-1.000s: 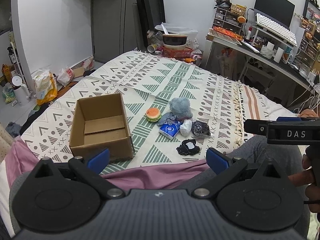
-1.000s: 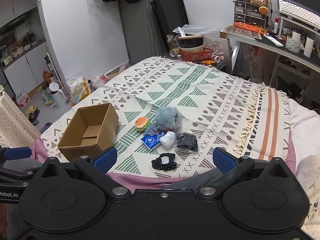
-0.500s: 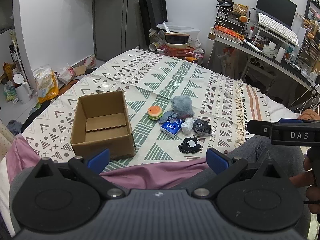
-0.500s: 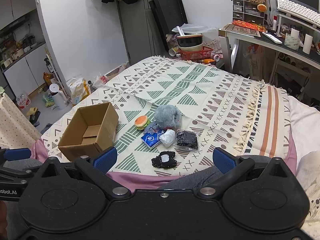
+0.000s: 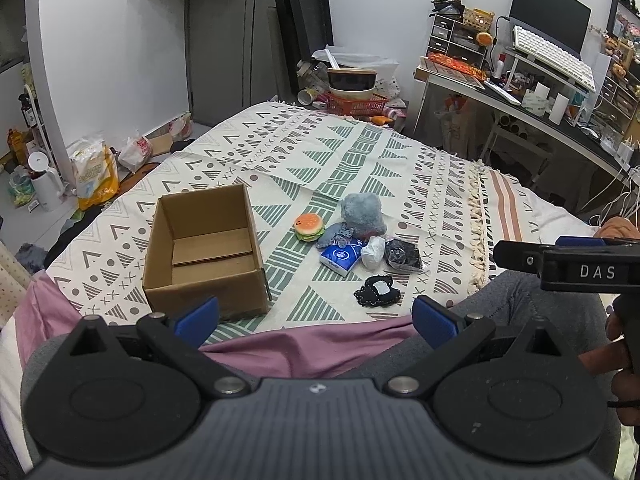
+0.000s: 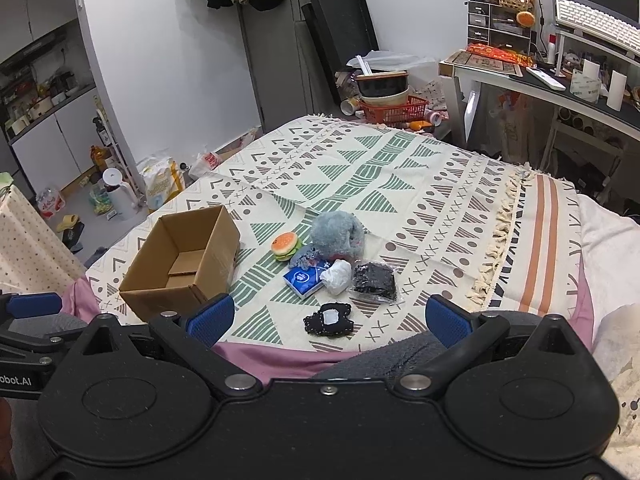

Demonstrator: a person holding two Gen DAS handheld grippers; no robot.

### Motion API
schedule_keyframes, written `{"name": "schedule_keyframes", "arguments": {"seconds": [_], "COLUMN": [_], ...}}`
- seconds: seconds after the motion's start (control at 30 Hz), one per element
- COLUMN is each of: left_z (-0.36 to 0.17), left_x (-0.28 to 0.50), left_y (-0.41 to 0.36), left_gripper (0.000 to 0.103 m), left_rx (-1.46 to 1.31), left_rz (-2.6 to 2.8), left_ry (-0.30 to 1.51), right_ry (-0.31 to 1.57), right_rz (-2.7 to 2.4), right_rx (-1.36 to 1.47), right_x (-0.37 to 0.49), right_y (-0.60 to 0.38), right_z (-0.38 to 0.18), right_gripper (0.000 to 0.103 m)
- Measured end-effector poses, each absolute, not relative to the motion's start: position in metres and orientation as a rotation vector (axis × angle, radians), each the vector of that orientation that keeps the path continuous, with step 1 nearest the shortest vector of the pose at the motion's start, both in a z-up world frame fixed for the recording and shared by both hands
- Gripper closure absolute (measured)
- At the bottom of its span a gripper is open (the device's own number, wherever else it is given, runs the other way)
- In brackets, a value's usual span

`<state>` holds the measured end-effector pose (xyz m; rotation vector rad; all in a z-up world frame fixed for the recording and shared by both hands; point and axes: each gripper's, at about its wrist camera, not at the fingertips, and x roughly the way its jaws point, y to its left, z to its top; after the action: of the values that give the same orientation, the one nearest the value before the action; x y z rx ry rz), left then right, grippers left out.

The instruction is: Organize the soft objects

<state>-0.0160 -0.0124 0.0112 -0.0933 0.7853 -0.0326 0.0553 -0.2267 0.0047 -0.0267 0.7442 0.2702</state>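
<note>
Progress: nothing is sorted yet; the cardboard box (image 5: 206, 248) sits with no items in it on the patterned blanket (image 5: 360, 152)
Soft objects: burger toy (image 5: 309, 227), grey plush (image 5: 362, 213), blue packet (image 5: 339, 257), white wad (image 5: 373, 252), black bag (image 5: 402, 254) and black patch (image 5: 377, 290) lie clustered just right of the box
Left gripper (image 5: 316, 316): jaws spread wide, holding nothing, well short of the pile
Right gripper (image 6: 328, 318): likewise wide apart and bare
Left to do: every item
Change: both views have crept slightly closer to the bed; items unmoved
</note>
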Motion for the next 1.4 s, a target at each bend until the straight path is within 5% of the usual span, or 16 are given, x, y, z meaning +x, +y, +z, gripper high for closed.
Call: {"name": "schedule_keyframes", "arguments": {"seconds": [1.4], "left_z": [-0.019], "left_x": [0.060], "left_y": [-0.051], "left_gripper": [0.001], "left_rx": [-0.119], "left_rz": [-0.047], "left_ry": [0.818], "right_ry": [0.771], "right_rz": [0.280], "right_rx": [0.081], "right_x": [0.118], "right_y": [-0.265], "right_z": [-0.018], "right_gripper": [0.000]}}
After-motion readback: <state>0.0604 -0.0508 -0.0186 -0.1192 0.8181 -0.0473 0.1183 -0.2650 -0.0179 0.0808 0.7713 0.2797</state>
